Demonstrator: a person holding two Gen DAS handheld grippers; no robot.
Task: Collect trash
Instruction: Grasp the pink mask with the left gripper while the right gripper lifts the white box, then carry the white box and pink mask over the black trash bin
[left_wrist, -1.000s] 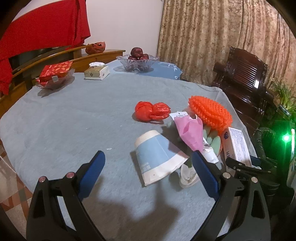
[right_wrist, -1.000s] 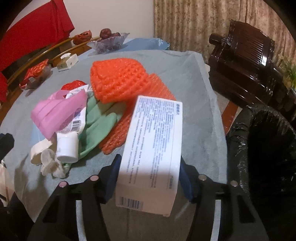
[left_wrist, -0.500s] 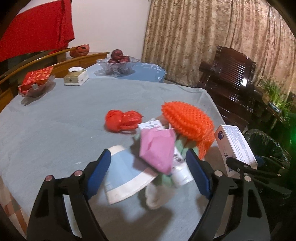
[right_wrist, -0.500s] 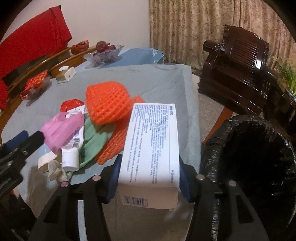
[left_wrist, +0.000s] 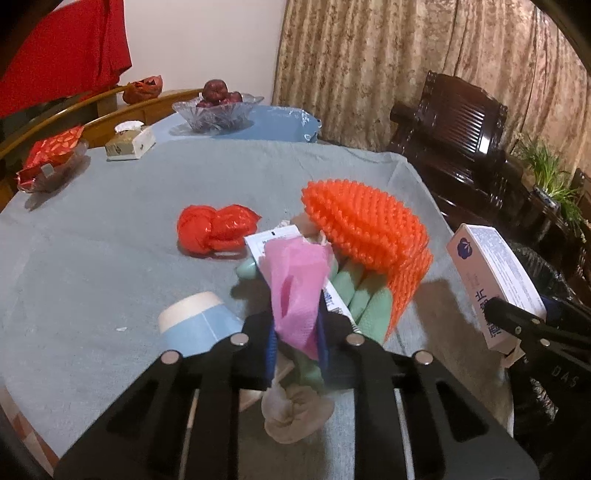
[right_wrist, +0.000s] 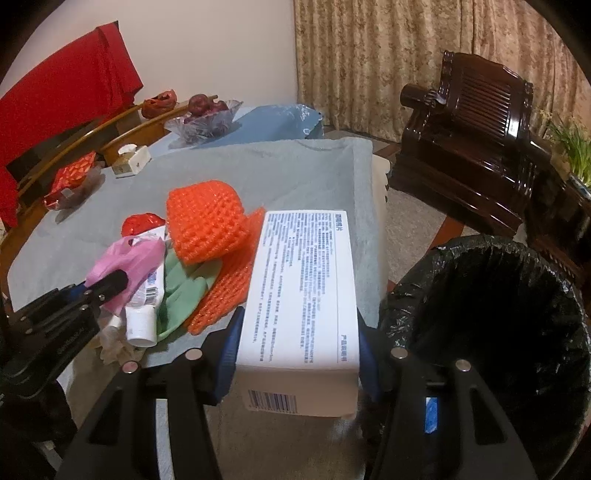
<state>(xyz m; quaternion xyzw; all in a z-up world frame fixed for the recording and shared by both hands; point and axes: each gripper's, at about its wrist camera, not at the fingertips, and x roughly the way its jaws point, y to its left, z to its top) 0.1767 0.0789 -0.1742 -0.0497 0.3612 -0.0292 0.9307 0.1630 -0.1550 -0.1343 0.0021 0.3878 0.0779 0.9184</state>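
My left gripper (left_wrist: 296, 345) is shut on a crumpled pink plastic bag (left_wrist: 295, 284) in the trash pile near the table's right edge; it also shows in the right wrist view (right_wrist: 107, 286). My right gripper (right_wrist: 297, 354) is shut on a white printed box (right_wrist: 301, 295), held off the table edge beside a black-lined bin (right_wrist: 491, 332). The pile holds orange foam netting (left_wrist: 369, 229), a green glove (left_wrist: 365, 295), a white tube (right_wrist: 142, 314), a red bag (left_wrist: 214, 230) and a blue paper cup (left_wrist: 195, 326).
The grey table cloth (left_wrist: 110, 229) carries a glass fruit bowl (left_wrist: 216, 109), a tissue box (left_wrist: 129, 142) and a red packet dish (left_wrist: 51, 160) at the far side. A dark wooden armchair (right_wrist: 476, 147) stands beyond the bin.
My left gripper moved right over the pile and shut on the pink bag. My right gripper carried the box back off the table edge toward the bin.
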